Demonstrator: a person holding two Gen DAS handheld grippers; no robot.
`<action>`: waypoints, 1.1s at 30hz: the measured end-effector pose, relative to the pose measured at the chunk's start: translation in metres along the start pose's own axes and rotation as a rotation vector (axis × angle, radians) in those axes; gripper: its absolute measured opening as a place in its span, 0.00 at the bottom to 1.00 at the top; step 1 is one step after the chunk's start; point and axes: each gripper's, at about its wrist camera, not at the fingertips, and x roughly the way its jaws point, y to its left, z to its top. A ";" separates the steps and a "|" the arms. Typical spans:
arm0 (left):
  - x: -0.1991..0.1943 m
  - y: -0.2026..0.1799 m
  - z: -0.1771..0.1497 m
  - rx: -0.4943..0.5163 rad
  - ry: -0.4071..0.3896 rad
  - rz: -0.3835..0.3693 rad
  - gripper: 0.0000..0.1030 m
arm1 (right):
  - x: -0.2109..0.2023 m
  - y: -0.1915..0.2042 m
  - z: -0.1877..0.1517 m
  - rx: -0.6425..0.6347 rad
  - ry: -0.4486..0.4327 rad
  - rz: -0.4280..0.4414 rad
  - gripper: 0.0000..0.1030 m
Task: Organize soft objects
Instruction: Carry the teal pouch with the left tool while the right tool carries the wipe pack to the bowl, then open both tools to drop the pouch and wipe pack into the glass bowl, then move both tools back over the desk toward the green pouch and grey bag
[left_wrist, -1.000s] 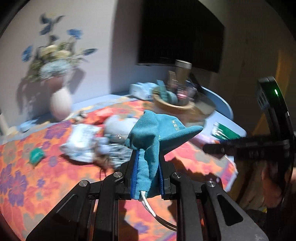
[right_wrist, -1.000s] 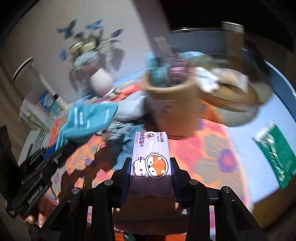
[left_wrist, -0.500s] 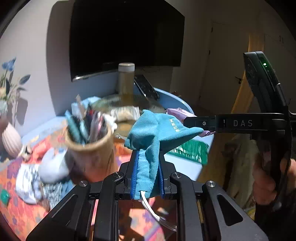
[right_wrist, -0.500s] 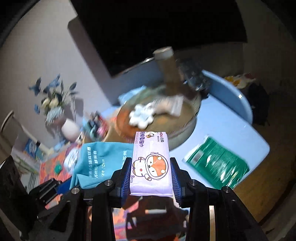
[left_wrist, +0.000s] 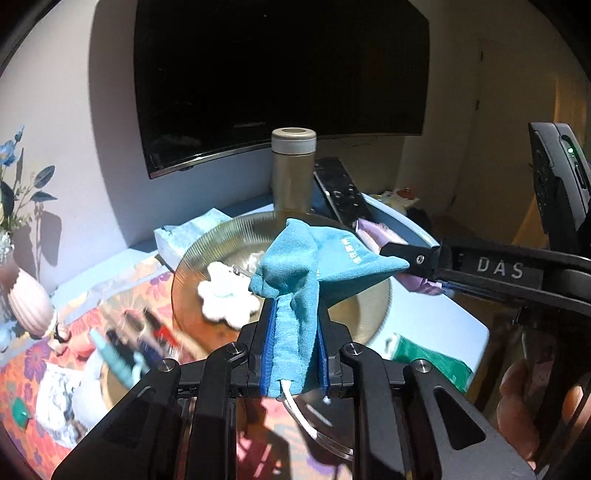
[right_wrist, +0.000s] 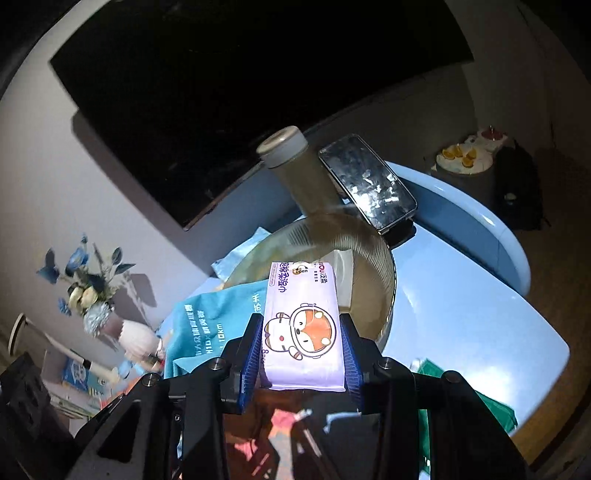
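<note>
Lower left of the left wrist view: pen cup (left_wrist: 125, 354) smeared by motion, contents unreadable. Pink vase (left_wrist: 27, 302) blurred and cut at the left edge, flowers above mostly out of frame. Glass bowl (left_wrist: 207, 251) partly hidden behind teal cloth (left_wrist: 295, 280); white flower-shaped item (left_wrist: 225, 295) half covered. Hand (left_wrist: 517, 410) at lower right dark and cropped. In the right wrist view, green packet (right_wrist: 491, 406) mostly behind the gripper frame; books (right_wrist: 74, 373) at far left too dim to read; bowl contents behind tissue pack (right_wrist: 303, 325) unclear.
</note>
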 end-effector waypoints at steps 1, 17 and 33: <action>0.004 0.000 0.002 -0.001 -0.007 0.007 0.25 | 0.005 -0.004 0.003 0.011 0.013 0.007 0.38; -0.014 0.002 0.001 -0.011 -0.077 -0.033 0.66 | 0.004 -0.028 -0.014 0.072 0.067 0.038 0.54; -0.125 0.082 -0.039 -0.148 -0.212 0.107 0.66 | -0.054 0.095 -0.061 -0.219 0.000 0.123 0.58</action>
